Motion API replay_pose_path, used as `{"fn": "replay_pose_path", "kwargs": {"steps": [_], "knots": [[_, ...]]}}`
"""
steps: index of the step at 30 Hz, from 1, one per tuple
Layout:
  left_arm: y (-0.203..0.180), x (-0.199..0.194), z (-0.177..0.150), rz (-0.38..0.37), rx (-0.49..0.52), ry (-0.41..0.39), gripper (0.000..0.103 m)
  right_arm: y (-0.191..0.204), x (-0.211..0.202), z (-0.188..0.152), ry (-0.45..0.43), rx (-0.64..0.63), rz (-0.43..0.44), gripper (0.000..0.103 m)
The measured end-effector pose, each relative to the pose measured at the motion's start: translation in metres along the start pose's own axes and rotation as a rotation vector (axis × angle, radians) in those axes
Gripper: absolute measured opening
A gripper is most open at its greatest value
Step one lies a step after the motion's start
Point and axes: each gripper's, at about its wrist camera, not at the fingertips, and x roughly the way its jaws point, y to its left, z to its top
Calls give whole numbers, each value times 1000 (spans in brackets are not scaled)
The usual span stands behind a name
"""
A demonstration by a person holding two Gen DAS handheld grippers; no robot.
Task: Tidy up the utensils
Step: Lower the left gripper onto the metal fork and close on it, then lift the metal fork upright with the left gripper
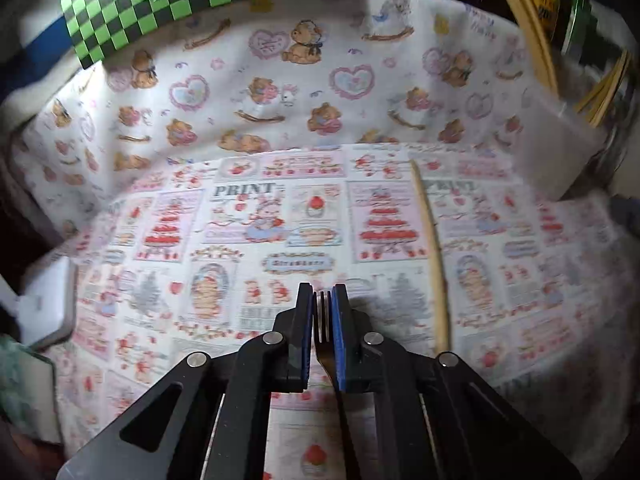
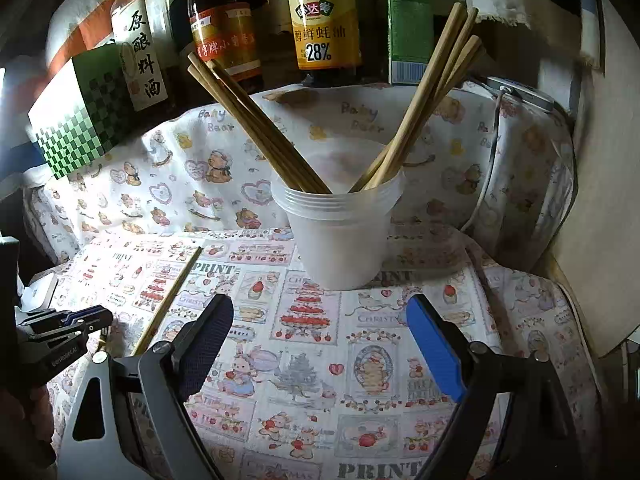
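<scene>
My left gripper [image 1: 322,297] is shut on a metal fork [image 1: 323,320], whose tines poke up between the blue pads while its handle runs down under the jaws. A single wooden chopstick [image 1: 430,248] lies on the printed cloth just to the right of it. In the right wrist view the same chopstick [image 2: 172,296] lies at the left, close to the left gripper [image 2: 80,318]. My right gripper [image 2: 320,320] is open and holds nothing. It hangs over the cloth in front of a white plastic cup [image 2: 344,240] that holds several chopsticks [image 2: 256,128].
Sauce bottles [image 2: 326,20], a green carton [image 2: 408,36] and a green checkered box [image 2: 76,124] line the back. A white cable [image 2: 486,176] runs down at the right. A white flat object [image 1: 48,304] sits at the cloth's left edge.
</scene>
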Motion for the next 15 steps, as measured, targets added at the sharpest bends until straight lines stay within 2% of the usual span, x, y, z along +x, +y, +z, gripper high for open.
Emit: {"fn": "replay_pose_path", "kwargs": {"steps": [3, 6, 7, 11, 15], "knots": [[-1, 2, 0, 52, 12, 15, 9, 0, 0, 0, 2, -4, -1, 90], [-5, 1, 0, 146, 38, -7, 9, 1, 1, -1, 3, -10, -3, 90], [-5, 1, 0, 145, 37, -4, 9, 1, 1, -1, 5, -14, -4, 90], [11, 3, 0, 4, -62, 69, 10, 3, 2, -1, 9, -28, -5, 90], [23, 5, 1, -75, -123, 92, 10, 5, 1, -1, 6, -42, -7, 90]]}}
